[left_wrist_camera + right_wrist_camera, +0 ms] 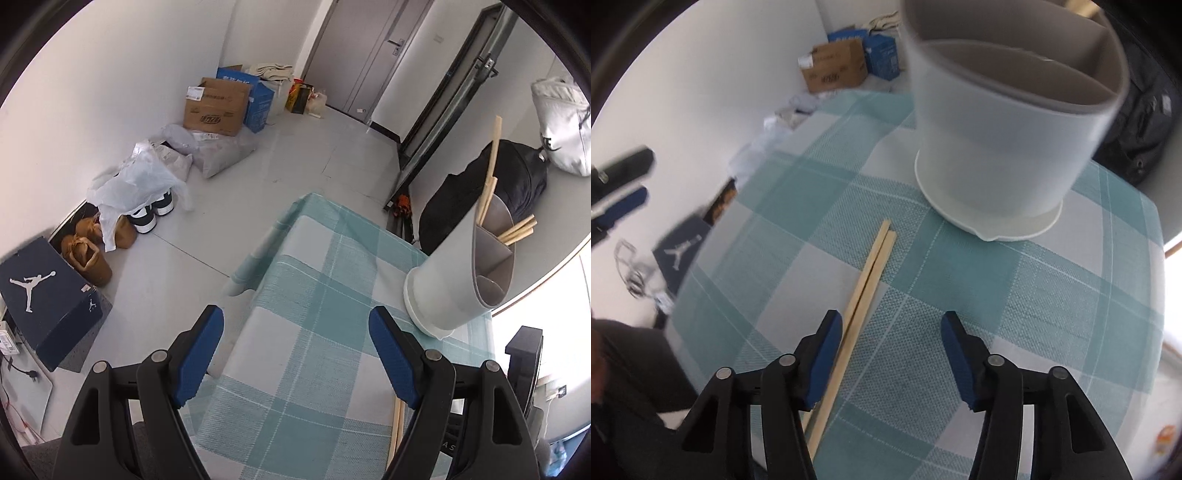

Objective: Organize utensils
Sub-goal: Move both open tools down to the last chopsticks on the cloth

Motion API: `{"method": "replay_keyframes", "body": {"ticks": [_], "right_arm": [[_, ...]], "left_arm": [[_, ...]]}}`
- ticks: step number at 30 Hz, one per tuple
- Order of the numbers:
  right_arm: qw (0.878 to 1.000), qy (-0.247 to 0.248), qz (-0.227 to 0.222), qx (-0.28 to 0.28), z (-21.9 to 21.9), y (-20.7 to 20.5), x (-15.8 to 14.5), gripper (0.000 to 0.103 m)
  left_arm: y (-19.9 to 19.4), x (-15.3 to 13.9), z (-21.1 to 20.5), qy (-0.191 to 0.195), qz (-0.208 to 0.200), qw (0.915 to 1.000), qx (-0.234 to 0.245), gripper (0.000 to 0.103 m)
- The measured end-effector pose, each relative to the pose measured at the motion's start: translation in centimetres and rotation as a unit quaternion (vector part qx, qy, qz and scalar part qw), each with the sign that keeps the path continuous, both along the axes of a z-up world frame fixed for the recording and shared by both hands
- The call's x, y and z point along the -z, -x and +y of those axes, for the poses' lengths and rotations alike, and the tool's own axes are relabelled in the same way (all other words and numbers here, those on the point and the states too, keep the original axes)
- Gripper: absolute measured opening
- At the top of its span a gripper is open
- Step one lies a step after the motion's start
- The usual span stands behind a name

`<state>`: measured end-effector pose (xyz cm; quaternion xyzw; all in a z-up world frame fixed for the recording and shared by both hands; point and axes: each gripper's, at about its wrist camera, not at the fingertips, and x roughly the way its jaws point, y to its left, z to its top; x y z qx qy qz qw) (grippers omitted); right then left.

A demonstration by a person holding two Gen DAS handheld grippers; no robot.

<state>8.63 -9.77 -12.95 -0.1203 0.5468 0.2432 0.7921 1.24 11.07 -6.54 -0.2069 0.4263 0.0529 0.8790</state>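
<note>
A pair of pale wooden chopsticks point(864, 284) lies side by side on the teal checked tablecloth point(1034, 288). My right gripper point(892, 321) stands open low over the cloth; the chopsticks run along the inner face of its left finger point(827, 354), and the other finger is well clear of them. Behind stands a grey divided utensil holder point(1008, 147) on a white base. In the left wrist view the same holder point(443, 280) has several chopsticks point(517, 229) sticking out of its far compartment. My left gripper point(297, 317) is open over bare cloth with nothing between its fingers.
The table's left edge point(240, 280) drops to a floor with a dark shoe box point(48, 295), brown bags, shoes and cardboard boxes point(218, 107). A black bag point(517, 192) sits behind the holder. The left gripper shows at the left edge of the right wrist view.
</note>
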Motion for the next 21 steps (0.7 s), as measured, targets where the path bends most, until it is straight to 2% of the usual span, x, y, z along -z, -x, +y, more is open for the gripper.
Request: {"method": "replay_keyframes", "body": {"ticks": [3, 4, 7, 11, 15, 21], "right_arm": [[1.0, 0.006, 0.001, 0.0, 0.4, -0.1, -0.1, 0.046], [1.0, 0.007, 0.004, 0.0, 0.4, -0.2, -0.1, 0.04], [1.0, 0.01, 0.006, -0.001, 0.7, -0.6, -0.5, 0.038], [1.0, 0.005, 0.01, 0.01, 0.7, -1.2, -1.0, 0.028], [1.0, -0.007, 0.008, 0.026, -0.2, -1.1, -1.3, 0.028], [1.0, 0.02, 0.011, 0.021, 0.6, -1.3, -0.8, 0.029]], "left_arm": [[0.0, 0.2, 0.4, 0.003, 0.003, 1.0, -0.004, 0.077], [0.0, 0.3, 0.4, 0.003, 0.005, 1.0, -0.004, 0.077], [-0.1, 0.4, 0.6, 0.01, 0.009, 0.9999, -0.002, 0.077], [0.1, 0.3, 1.0, 0.017, 0.009, 0.9998, -0.004, 0.077], [0.1, 0.3, 1.4, 0.027, 0.009, 0.9996, -0.004, 0.077], [0.0, 0.3, 1.3, 0.031, 0.014, 0.9994, 0.0, 0.077]]}}
